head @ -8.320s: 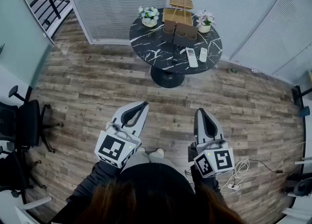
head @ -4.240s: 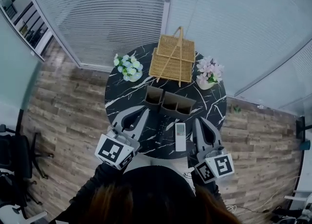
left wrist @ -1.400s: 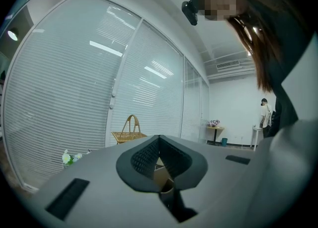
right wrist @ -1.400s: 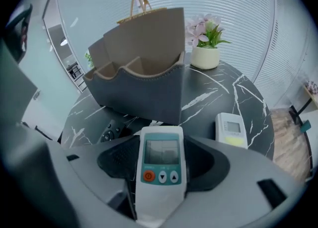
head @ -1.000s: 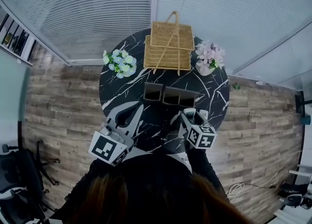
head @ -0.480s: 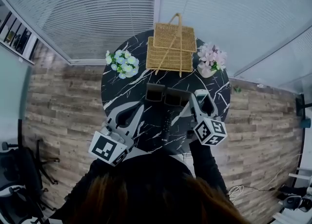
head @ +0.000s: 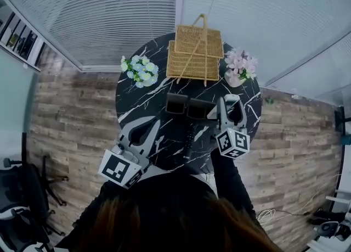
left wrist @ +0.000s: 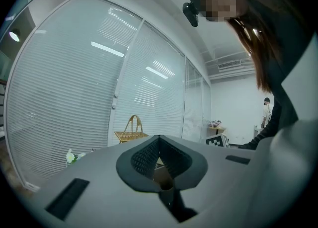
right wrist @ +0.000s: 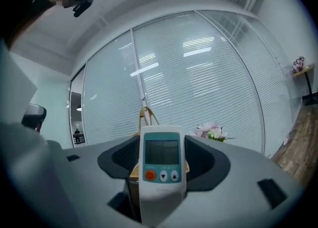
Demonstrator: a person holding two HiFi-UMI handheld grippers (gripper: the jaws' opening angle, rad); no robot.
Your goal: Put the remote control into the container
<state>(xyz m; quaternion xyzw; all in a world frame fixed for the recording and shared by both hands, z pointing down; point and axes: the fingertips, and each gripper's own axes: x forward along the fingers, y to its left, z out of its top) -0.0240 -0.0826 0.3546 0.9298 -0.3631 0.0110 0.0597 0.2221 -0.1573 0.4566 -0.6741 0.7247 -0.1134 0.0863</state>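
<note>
A white remote control (right wrist: 161, 158) with a grey screen and an orange button stands upright between the jaws of my right gripper (right wrist: 160, 177), which is shut on it. In the head view my right gripper (head: 231, 107) hangs over the round black marble table (head: 143, 102), at the right end of the brown container (head: 188, 107) with its open compartments. A black remote (head: 188, 135) lies on the table in front of the container. My left gripper (head: 143, 131) is shut and holds nothing, low over the table's near left part; its jaws (left wrist: 160, 160) meet at the tips.
A wicker basket (head: 196, 53) with a tall handle stands at the table's far side. A pot of white-blue flowers (head: 137, 71) sits to its left and a pot of pink flowers (head: 240, 64) to its right. Glass walls with blinds close in behind the table.
My right gripper has risen from the near edge of the table with the white remote and moved away to the container's right end. The left gripper has hardly moved.
</note>
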